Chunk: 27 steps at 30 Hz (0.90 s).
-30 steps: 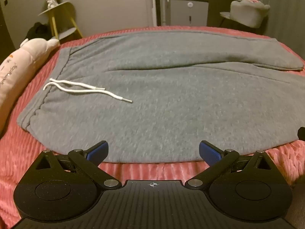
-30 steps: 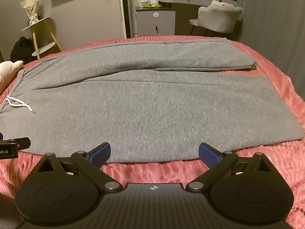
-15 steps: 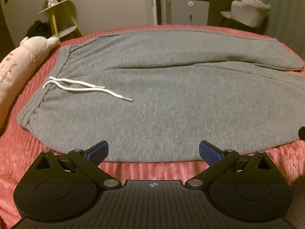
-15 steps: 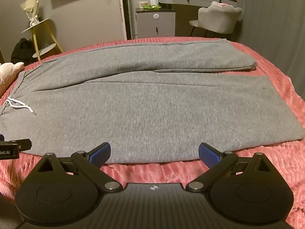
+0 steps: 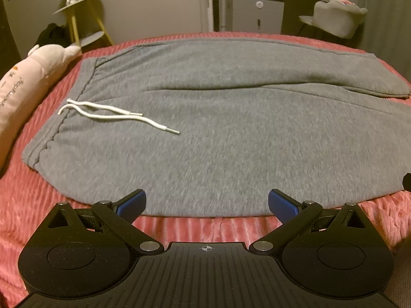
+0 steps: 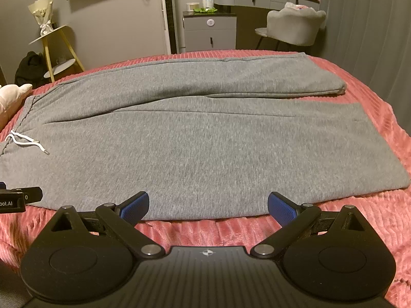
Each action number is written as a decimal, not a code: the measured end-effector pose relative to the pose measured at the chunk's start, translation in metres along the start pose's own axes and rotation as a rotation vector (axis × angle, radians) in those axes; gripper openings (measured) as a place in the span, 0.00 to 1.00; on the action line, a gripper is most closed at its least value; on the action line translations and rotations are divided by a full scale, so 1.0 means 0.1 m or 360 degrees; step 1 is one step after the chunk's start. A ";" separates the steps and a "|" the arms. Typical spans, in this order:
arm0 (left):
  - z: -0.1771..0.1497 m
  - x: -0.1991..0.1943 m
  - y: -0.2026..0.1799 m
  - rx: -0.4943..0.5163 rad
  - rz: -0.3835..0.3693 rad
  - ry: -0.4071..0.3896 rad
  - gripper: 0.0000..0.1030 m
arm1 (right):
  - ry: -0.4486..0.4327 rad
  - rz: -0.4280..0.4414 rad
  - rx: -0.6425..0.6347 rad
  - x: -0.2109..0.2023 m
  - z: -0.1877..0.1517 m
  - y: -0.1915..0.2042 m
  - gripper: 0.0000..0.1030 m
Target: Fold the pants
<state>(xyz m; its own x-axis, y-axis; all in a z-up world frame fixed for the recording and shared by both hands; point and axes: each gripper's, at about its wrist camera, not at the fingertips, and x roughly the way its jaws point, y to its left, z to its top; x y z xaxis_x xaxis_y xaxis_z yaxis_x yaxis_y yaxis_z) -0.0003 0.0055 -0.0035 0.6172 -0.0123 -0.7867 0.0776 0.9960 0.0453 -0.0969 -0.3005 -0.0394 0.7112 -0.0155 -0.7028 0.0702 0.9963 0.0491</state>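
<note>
Grey sweatpants (image 5: 218,118) lie flat across a pink bed, waistband to the left, legs running right. A white drawstring (image 5: 113,114) rests on the waist area. In the right wrist view the same pants (image 6: 205,143) show both legs, the far leg ending at a cuff (image 6: 339,88). My left gripper (image 5: 206,204) hovers open just short of the pants' near edge, nothing between its blue pads. My right gripper (image 6: 208,205) is likewise open at the near edge, further along the leg. The left gripper's tip (image 6: 20,196) shows at the right view's left side.
The pink ribbed bedspread (image 5: 30,200) surrounds the pants. A pale plush pillow (image 5: 28,82) lies at the left. Beyond the bed stand a yellow side table (image 6: 55,48), a grey cabinet (image 6: 209,32) and a grey chair (image 6: 295,27).
Both views have shifted only slightly; the pants sit a little higher and closer in frame. Both grippers stay open and the pants have not moved.
</note>
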 end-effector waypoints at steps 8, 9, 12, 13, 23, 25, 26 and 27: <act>0.00 0.00 0.02 -0.0023 -0.0005 0.0010 1.00 | 0.0001 0.0002 0.0003 0.00 0.00 0.00 0.96; 0.01 0.00 0.02 -0.0025 -0.0005 0.0012 1.00 | 0.0001 0.0002 0.0002 0.00 0.00 0.00 0.96; 0.01 0.01 0.03 -0.0027 -0.0006 0.0015 1.00 | 0.0001 0.0002 0.0002 0.00 0.00 0.00 0.96; 0.01 0.01 0.03 -0.0026 -0.0005 0.0015 1.00 | 0.0001 0.0002 0.0002 0.00 0.00 0.00 0.96; 0.01 0.03 0.04 -0.0033 -0.0006 0.0028 1.00 | 0.0005 0.0012 0.0009 0.01 0.01 -0.01 0.96; 0.01 0.03 0.04 -0.0033 -0.0006 0.0029 1.00 | 0.0005 0.0013 0.0010 0.02 0.01 -0.01 0.96; 0.01 0.03 0.04 -0.0033 -0.0006 0.0031 1.00 | 0.0005 0.0015 0.0012 0.02 0.01 -0.01 0.96; 0.01 0.03 0.04 -0.0032 -0.0006 0.0030 1.00 | 0.0006 0.0016 0.0013 0.02 0.01 -0.02 0.96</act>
<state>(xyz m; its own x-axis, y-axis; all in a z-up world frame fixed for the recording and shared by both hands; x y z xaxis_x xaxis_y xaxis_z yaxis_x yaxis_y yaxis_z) 0.0029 0.0094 -0.0048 0.6019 -0.0146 -0.7984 0.0639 0.9975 0.0299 -0.0946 -0.3021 -0.0405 0.7092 -0.0054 -0.7050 0.0689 0.9957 0.0617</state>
